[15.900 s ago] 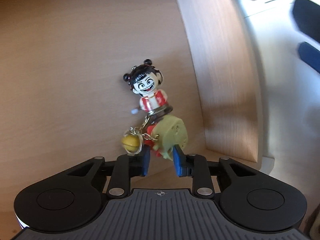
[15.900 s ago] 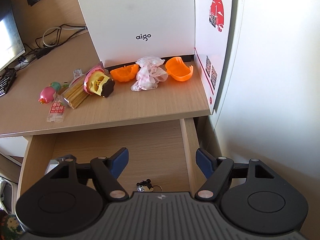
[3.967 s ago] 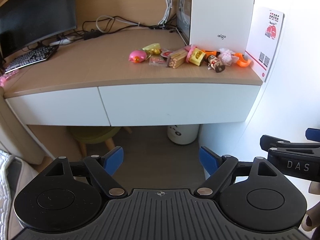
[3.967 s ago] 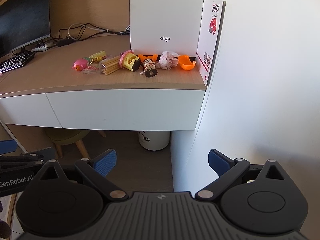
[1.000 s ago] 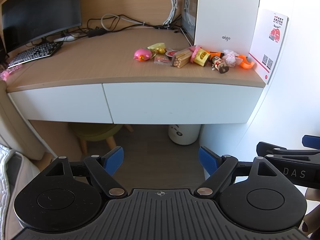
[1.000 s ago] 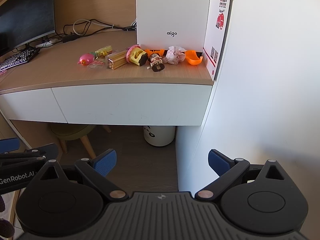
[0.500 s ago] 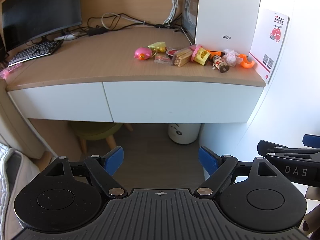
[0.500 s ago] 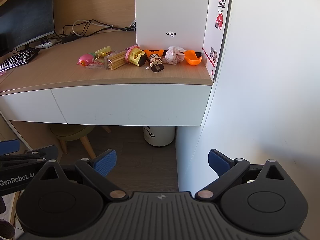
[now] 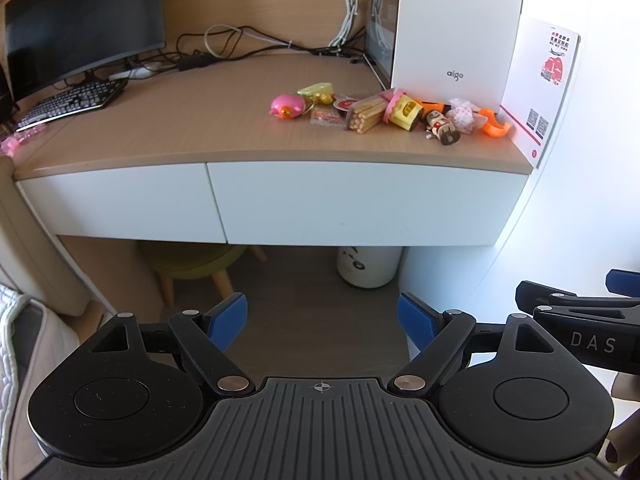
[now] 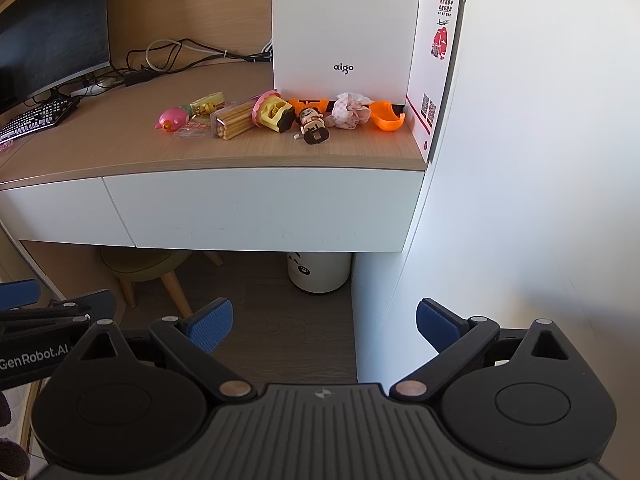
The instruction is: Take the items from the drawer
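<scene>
**Hovering back from the shut drawer, both tongs empty**

Hanging low over the floor, well apart from the desk (image 9: pixel 168 136), the left tongs (image 9: pixel 322 320) are spread wide w/ nothing between the blue pads. Right tongs (image 10: pixel 324 326) likewise: released, empty, aimed at the desk front. Each unit shows at the edge of the other's view, side by side.

Drawer (image 10: pixel 260 208), the wide white front on the right under the desk top, is closed flush; a second white front (image 9: pixel 120 200) sits to its left, also closed.

Items lie in a loose row on the desk top, right end, in front of a white box marked "aigo" (image 10: pixel 344 28):
- pink bird-like toy (image 10: pixel 172 118), leftmost
- yellow-green item (image 10: pixel 208 104) just behind it, detail too small to tell
- clear packet w/ red print (image 10: pixel 192 128)
- pack of tan sticks (image 10: pixel 234 122)
- yellow toy w/ pink frill (image 10: pixel 274 114), touching the sticks
- small figure w/ dark hair (image 10: pixel 314 124), lying nearest the desk edge
- crumpled pink-white wrapper (image 10: pixel 350 114)
- orange capsule half (image 10: pixel 386 118), far right; another orange piece (image 10: pixel 308 104) behind the figure

White card w/ red print and QR codes (image 10: pixel 436 64) stands against the wall at the desk's right end. Monitor (image 9: pixel 84 24), keyboard (image 9: pixel 72 100) and cables (image 9: pixel 224 40) sit at the left and rear. Below: green stool (image 10: pixel 148 264), white bin (image 10: pixel 320 272).
</scene>
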A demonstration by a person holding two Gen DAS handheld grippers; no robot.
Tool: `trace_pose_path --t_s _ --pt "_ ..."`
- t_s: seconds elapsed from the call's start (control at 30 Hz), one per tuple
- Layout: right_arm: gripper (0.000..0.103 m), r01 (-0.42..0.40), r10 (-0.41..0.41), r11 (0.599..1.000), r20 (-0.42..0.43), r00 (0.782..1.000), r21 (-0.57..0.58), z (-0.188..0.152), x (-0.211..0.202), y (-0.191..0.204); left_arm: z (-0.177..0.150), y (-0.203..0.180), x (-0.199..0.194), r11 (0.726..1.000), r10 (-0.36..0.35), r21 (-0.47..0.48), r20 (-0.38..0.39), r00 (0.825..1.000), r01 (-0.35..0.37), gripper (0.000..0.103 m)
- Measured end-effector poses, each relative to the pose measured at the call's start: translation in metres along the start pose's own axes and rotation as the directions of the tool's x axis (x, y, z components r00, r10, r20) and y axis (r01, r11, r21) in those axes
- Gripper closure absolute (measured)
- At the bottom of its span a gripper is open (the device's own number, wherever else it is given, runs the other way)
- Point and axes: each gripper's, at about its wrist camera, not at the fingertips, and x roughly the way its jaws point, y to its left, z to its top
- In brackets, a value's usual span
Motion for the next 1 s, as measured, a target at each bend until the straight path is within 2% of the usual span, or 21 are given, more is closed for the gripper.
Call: trace_pose_path --t_s 1.0 --pt "0.004 -0.003 0.003 1.000 -0.010 1.000 0.001 -0.0001 0.0016 -0.0015 -0.0009 -0.0021 0.0019 1.000 0.003 -0.007 -0.004 1.000 -0.003 0.016"
